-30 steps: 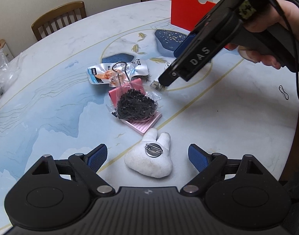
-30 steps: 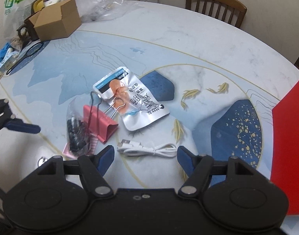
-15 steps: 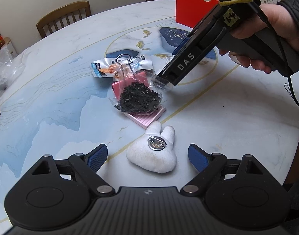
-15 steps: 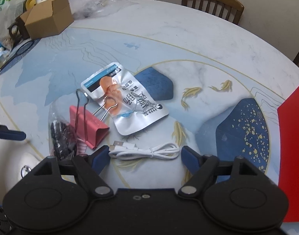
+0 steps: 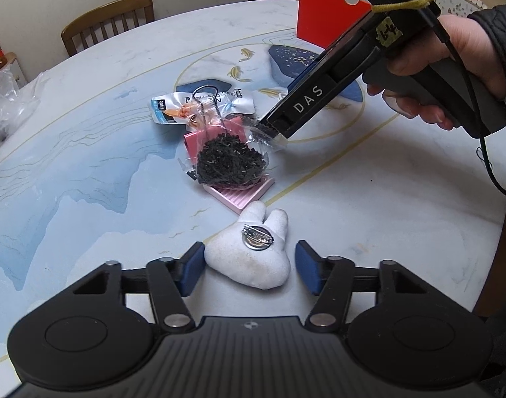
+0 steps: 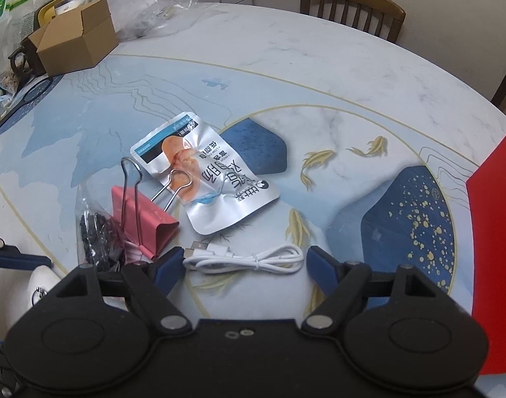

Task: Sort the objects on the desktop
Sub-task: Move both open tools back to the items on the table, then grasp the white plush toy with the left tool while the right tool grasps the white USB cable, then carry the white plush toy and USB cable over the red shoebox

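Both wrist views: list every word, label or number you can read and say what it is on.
"DAS": white letters on the side of the right gripper.
"64" or similar: handwritten on a yellow tag on that gripper, unclear.
Snack pouch: large Chinese print, upside down, not read with confidence.
Green-and-white bag: a logo and characters, too blurred.

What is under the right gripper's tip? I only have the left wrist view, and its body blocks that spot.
Observer: A bundled white USB cable lies on the table between the open fingers of the right gripper; it is not clamped.
Operator: What are those wire loops behind the bag of black bits?
Observer: They are the handles of a pink binder clip; one handle rests on the silver snack pouch.
Operator: What is at the table's far edge, off my left?
Observer: An open cardboard box.
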The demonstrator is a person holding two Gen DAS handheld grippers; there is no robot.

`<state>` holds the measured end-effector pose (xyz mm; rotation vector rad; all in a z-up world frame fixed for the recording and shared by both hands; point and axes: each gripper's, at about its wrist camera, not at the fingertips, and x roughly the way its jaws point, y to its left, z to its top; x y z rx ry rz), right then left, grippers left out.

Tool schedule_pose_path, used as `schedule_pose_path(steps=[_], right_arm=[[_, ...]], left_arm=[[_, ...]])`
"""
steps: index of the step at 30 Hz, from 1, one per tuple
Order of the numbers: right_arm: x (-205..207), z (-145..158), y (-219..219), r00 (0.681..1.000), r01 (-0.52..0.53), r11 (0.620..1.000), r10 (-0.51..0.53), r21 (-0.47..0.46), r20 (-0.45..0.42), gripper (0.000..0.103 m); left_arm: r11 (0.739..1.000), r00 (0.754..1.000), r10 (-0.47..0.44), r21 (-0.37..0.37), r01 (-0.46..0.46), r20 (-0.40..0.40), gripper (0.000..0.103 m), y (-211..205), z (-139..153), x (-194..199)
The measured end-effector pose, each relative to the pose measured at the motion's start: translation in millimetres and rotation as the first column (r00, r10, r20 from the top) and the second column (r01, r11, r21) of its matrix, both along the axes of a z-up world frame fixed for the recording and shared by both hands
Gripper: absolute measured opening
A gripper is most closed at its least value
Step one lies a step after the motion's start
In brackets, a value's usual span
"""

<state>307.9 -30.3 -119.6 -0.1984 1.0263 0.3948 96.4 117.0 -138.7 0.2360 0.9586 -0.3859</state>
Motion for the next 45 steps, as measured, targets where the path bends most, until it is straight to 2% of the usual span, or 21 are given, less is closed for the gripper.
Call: schedule_pose_path(steps=[4,16,30,45], right_arm=[[-1,1,-2,1.000,-0.002,1.000,0.002,0.000,-0.001,0.076],[-17,13,-19,1.000,0.008,1.000,-0.008,0.026,0.006,0.076],[-56,48,-60,0.999,0.047,0.996,-0.048,0.071,0.010,0.076],[-92,98,-113,0.996,0.059,0.993,-0.065,0.103,0.059,0.076]], left_arm=[[1.000,1.000,0.004,-0.004,-0.004,-0.001,0.052,-1,1,1],[1.000,1.000,0.023,-0.021,-0.023,0.002,0.050,-8,10,5],[0.997,0.998,0.011,-0.074,-0.007,0.054,0.050,-38,47,10],[0.989,0.992,-0.022,-0.139,0.039,0.123,0.050,-89,92,27]])
